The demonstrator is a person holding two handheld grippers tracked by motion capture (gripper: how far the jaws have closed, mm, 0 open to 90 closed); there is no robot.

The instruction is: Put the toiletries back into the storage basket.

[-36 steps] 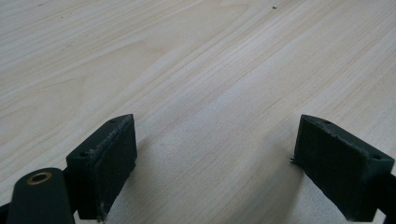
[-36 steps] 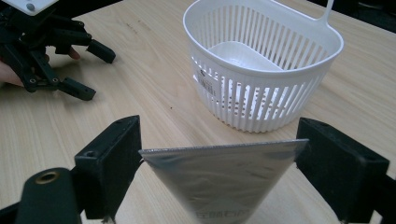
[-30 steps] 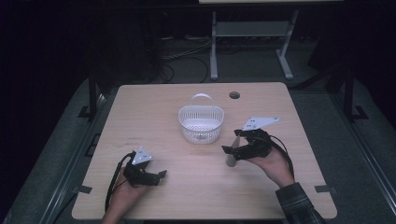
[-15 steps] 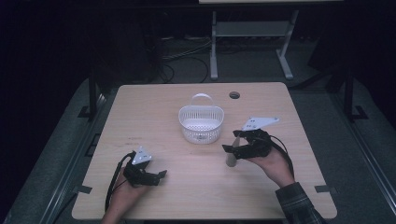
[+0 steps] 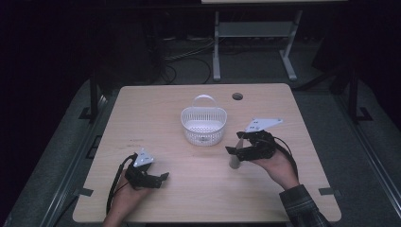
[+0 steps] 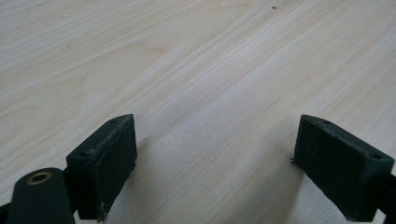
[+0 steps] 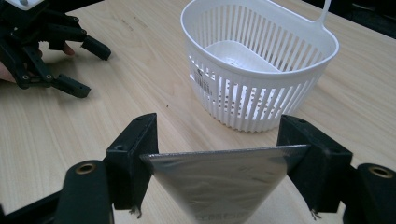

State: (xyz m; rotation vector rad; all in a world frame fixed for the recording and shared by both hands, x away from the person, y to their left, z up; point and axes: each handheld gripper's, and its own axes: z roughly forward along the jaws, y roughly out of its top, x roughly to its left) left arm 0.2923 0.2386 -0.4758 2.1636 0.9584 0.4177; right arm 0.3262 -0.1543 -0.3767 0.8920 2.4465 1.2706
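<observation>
Right tool [image 7: 219, 158] clamps a silver pouch [image 7: 219, 182] just beside the basket [image 7: 261, 65]; left tool [image 6: 215, 158] released, well apart.

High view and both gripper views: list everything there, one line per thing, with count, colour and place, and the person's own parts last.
Table: one, light wood, centre of the high view.
Basket: one, white slotted plastic with a loop handle, mid-table, nothing in it.
Pouch: one, silvery grey, flat, clamped by its edges between the right jaws.
Cable hole: one, dark, far side of the table.
Metal stand: one, grey, on the floor beyond the table.
Left hand-held gripper: one, black, near left, jaws open over bare wood.
Right hand-held gripper: one, black, right of the basket.
</observation>
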